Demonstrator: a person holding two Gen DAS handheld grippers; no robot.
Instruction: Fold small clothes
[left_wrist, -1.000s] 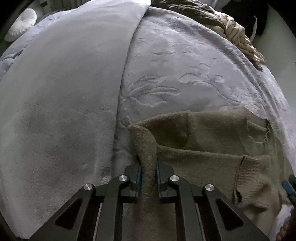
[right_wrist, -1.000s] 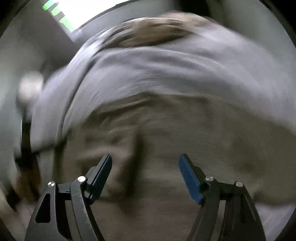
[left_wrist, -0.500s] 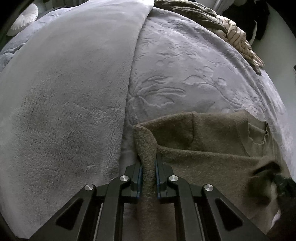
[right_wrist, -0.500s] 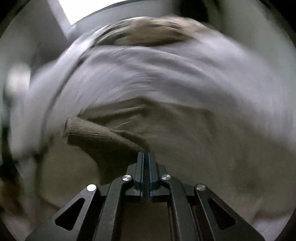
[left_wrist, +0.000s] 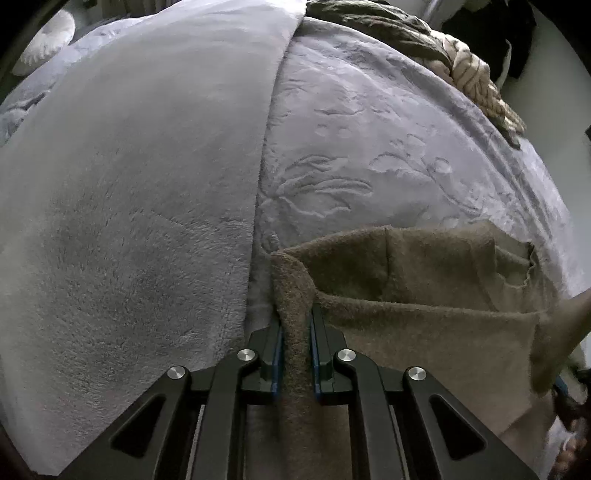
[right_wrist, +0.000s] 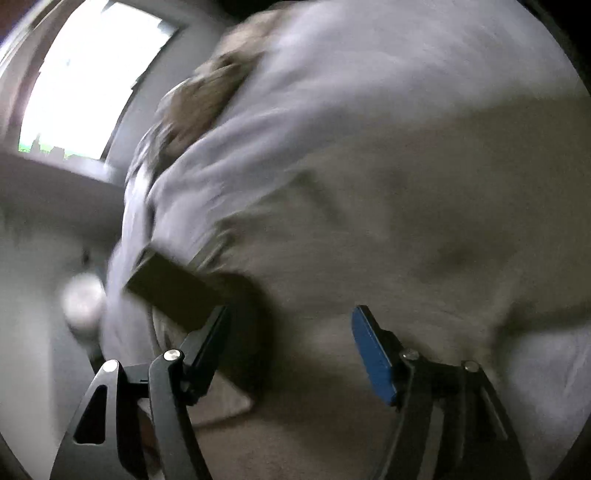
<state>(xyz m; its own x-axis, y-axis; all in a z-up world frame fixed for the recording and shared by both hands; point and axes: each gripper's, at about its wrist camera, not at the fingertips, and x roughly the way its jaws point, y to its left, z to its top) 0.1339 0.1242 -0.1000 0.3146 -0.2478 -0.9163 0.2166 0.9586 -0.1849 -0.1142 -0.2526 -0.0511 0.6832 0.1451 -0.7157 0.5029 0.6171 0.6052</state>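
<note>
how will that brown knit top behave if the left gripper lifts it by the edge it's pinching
Probably floppy: the brown knit top already creases and folds where the left gripper clamps it. Likely light and unlikely to slip, since its fuzzy knit bunches between the pads. It may drag on the plush grey blanket.

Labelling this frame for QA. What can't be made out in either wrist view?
- Right wrist view: motion blur smears the brown garment under the opening right gripper; folds unreadable.
- Left wrist view: left gripper covers the pinched garment edge; lower part cut off by the frame.
- Left wrist view: sleeve at the right edge blurred, cropped.
</note>
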